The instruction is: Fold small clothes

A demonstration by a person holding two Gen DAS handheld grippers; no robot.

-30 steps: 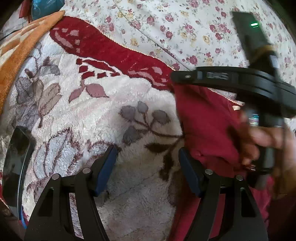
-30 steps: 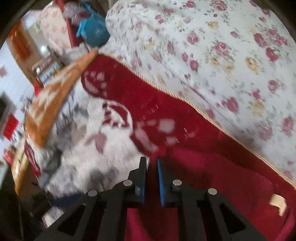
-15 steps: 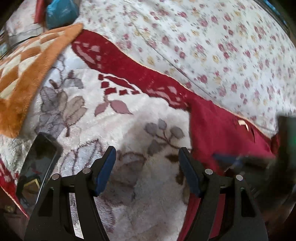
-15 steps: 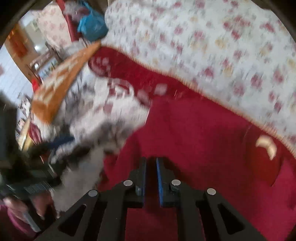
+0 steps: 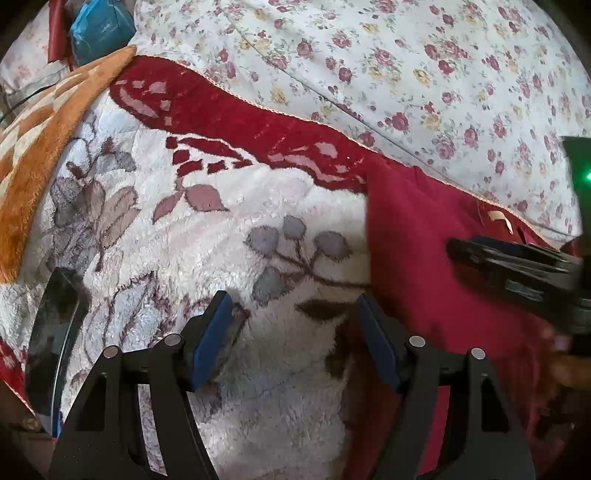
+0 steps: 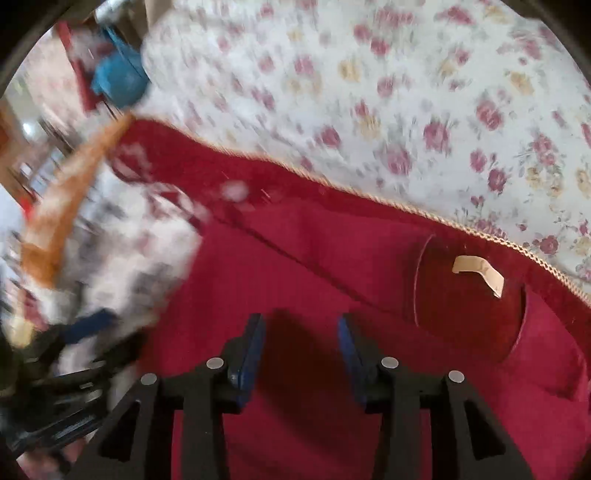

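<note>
A dark red garment (image 6: pixel 295 273) lies spread on the fleece blanket, its neck opening and beige label (image 6: pixel 476 273) at the right. My right gripper (image 6: pixel 301 350) hovers over the cloth. Its jaws are opening, and the blue pads stand apart with no fabric pinched between them. In the left wrist view the garment (image 5: pixel 424 258) fills the right side, and the right gripper (image 5: pixel 517 266) hangs over it at the right edge. My left gripper (image 5: pixel 295 332) is open over the white fleece, its right finger beside the garment's left edge.
The white fleece blanket (image 5: pixel 221 229) with grey leaves and a red border covers the bed. A floral sheet (image 5: pixel 406 74) lies beyond. An orange blanket (image 5: pixel 37 147) and a dark phone (image 5: pixel 55 332) are at the left, and a blue bag (image 5: pixel 99 29) at the far back.
The right gripper, shut on the red cloth before, has swung right across the garment and its jaws have parted. The garment now lies flatter. The left gripper stays open, shifted only slightly.
</note>
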